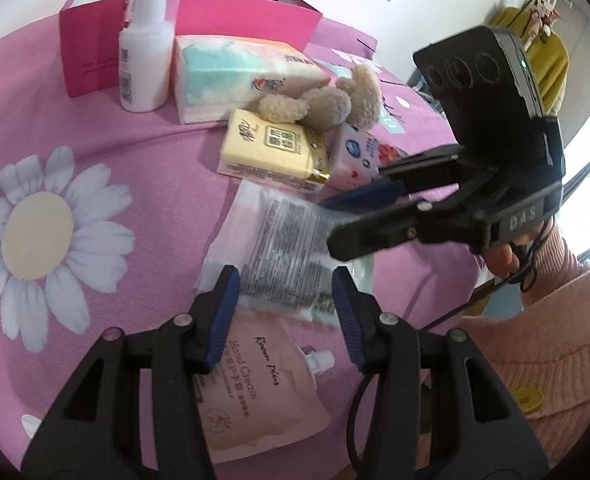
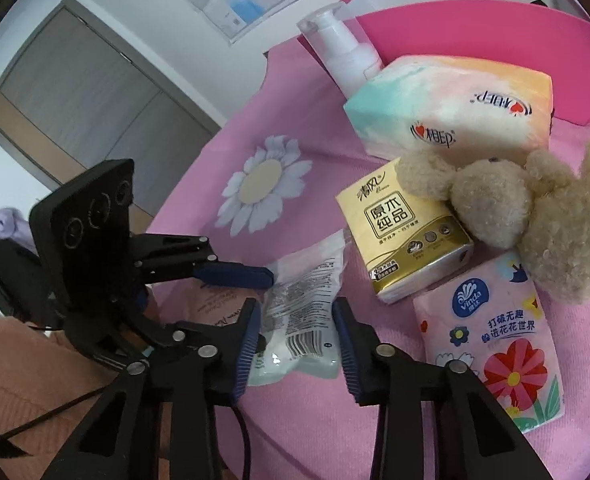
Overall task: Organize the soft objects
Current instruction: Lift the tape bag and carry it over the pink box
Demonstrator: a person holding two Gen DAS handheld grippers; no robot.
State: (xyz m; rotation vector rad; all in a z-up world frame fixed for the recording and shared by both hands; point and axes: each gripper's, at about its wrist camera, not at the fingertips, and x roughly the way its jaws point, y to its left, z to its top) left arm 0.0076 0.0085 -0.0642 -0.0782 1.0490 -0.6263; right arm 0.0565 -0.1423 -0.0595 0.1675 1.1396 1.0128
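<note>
A clear plastic packet (image 1: 279, 248) with printed text lies on the pink cloth between both grippers; it also shows in the right wrist view (image 2: 303, 304). My left gripper (image 1: 285, 304) is open, its jaws either side of the packet's near end, above a pink hand cream pouch (image 1: 255, 384). My right gripper (image 2: 297, 338) is open around the packet's other end; it shows in the left wrist view (image 1: 355, 216). A beige plush toy (image 2: 535, 216), a yellow tissue pack (image 2: 403, 236), a flowered tissue pack (image 2: 491, 344) and a large pastel tissue pack (image 2: 451, 108) lie beyond.
A white pump bottle (image 1: 143, 52) stands by a magenta box (image 1: 91, 48) at the back. The pink daisy-print cloth (image 1: 55, 220) covers the surface. The left gripper's body (image 2: 95, 220) is close on the left in the right wrist view.
</note>
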